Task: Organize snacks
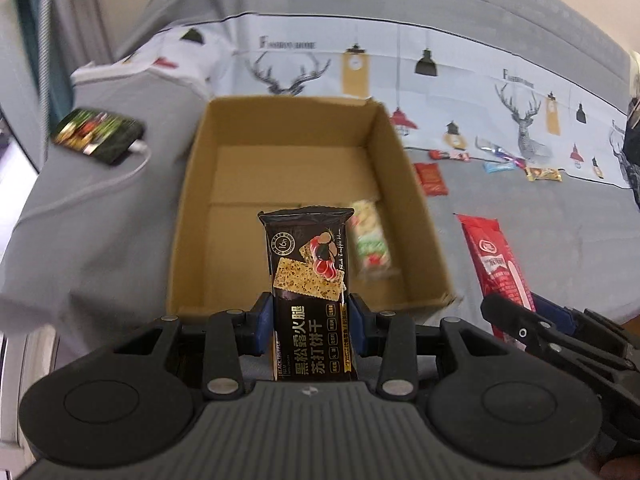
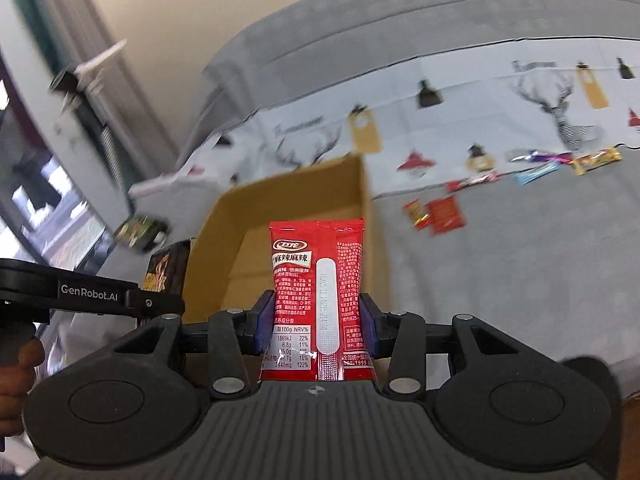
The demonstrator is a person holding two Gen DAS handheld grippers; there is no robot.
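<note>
The left tool [image 1: 311, 322] is gripping a black cracker packet [image 1: 307, 276] upright over the cardboard box [image 1: 192, 216], where a green-and-white snack [image 1: 370, 242] is lying.

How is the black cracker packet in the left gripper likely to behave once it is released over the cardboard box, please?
The black cracker packet stands straight up from the left gripper without drooping, so it is probably fairly stiff. Its flat shape suggests it will land flat in the cardboard box, not roll. Its glossy wrapper may slide.
</note>
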